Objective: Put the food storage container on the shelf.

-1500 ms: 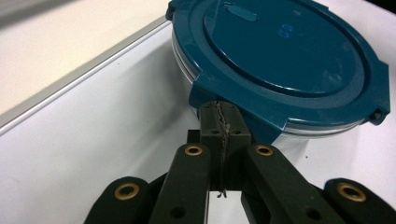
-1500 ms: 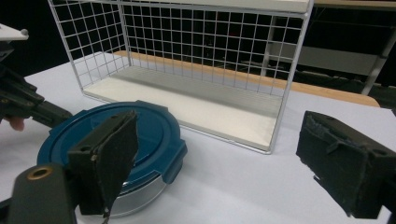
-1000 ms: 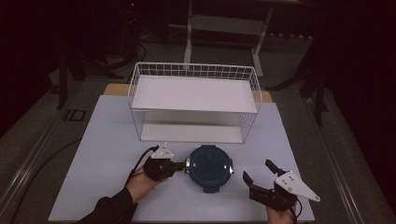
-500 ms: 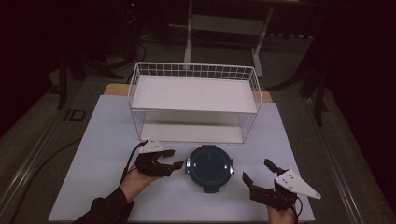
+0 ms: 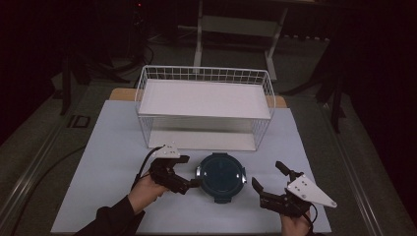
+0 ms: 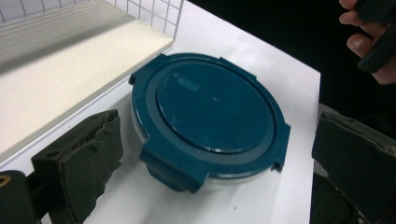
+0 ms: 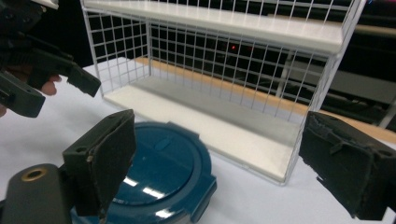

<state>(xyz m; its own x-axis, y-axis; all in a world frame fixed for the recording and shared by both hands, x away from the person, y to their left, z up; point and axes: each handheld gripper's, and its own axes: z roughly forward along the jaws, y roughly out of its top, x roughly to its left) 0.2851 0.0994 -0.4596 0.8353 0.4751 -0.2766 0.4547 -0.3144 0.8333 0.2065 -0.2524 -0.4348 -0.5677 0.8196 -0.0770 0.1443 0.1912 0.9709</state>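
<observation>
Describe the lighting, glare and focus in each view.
High view: the white table is lit and the room behind it dark. Left gripper view: the teal container is sharp and evenly lit. Right gripper view: bright glare streaks on the container lid; the near jaws look soft, the wire rack clearer.

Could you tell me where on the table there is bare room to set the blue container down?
Free: the white table left of the wire shelf rack, and the rack's lower shelf. Crowded: the front middle, where the blue container sits between the open left tongs and open right tongs.
</observation>
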